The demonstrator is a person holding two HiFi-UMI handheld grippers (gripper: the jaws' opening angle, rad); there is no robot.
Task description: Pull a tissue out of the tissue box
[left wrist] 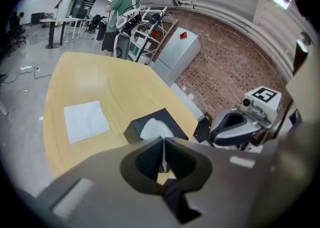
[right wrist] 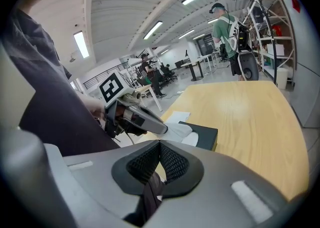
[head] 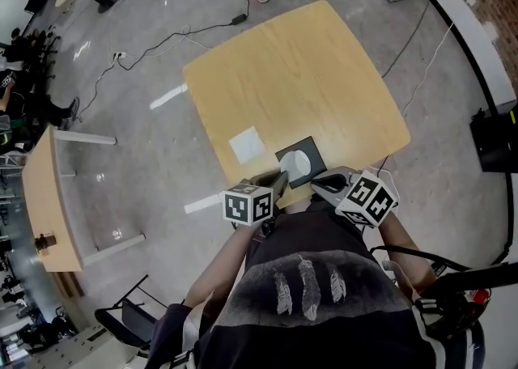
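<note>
A black tissue box (head: 312, 151) (left wrist: 134, 128) (right wrist: 208, 135) stands near the front edge of the light wood table (head: 307, 76). A white tissue (left wrist: 154, 129) (right wrist: 186, 132) sticks up out of its top opening. My left gripper (head: 282, 176) (left wrist: 164, 143) (right wrist: 165, 130) is over the box and shut on the top of this tissue; a thin white strip shows between its pads. My right gripper (head: 318, 184) (right wrist: 160, 145) hovers just to the right of the box, shut, with nothing between its pads.
A loose flat tissue (head: 247, 144) (left wrist: 86, 120) lies on the table left of the box. A person (left wrist: 120, 17) (right wrist: 225, 26) stands beyond the far end of the table. A second table (head: 48, 197) stands to the left, and cables (head: 154, 48) run across the floor.
</note>
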